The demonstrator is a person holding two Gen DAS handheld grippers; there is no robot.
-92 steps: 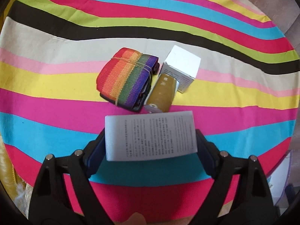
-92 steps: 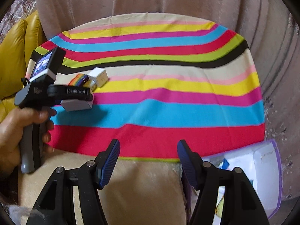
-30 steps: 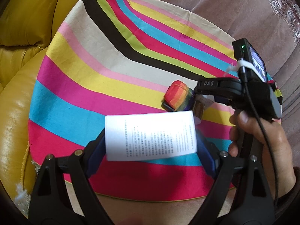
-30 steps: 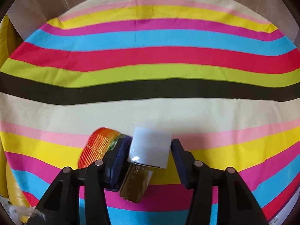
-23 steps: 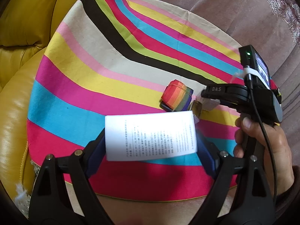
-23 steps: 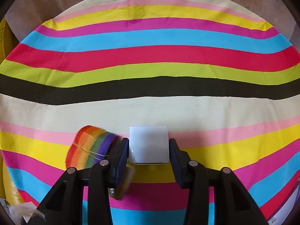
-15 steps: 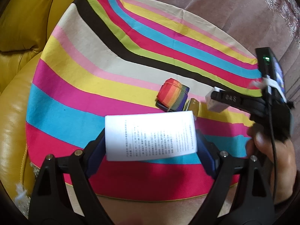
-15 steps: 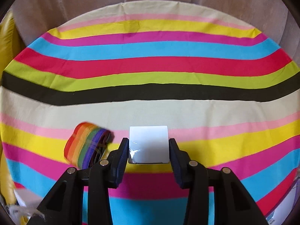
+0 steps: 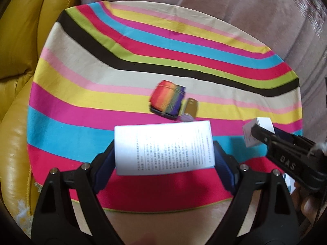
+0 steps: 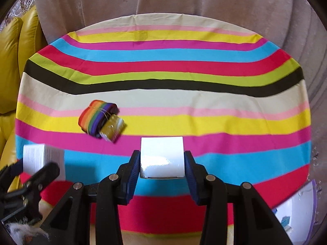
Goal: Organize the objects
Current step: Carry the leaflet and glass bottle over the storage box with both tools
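My left gripper is shut on a white printed box held above the striped cloth's near edge. My right gripper is shut on a small white box, lifted above the cloth; that box also shows in the left wrist view at the right. A rolled rainbow strap and an olive tube lie side by side mid-cloth; in the right wrist view the strap and tube sit left of centre. The left gripper's printed box shows at lower left there.
A yellow leather sofa lies to the left. Pinkish-grey fabric covers the seat behind the cloth. A white and purple sheet lies off the cloth's lower right edge.
My right gripper closed on the small white box and lifted it back and to the right, away from the strap and tube. My left gripper drew back with its box.
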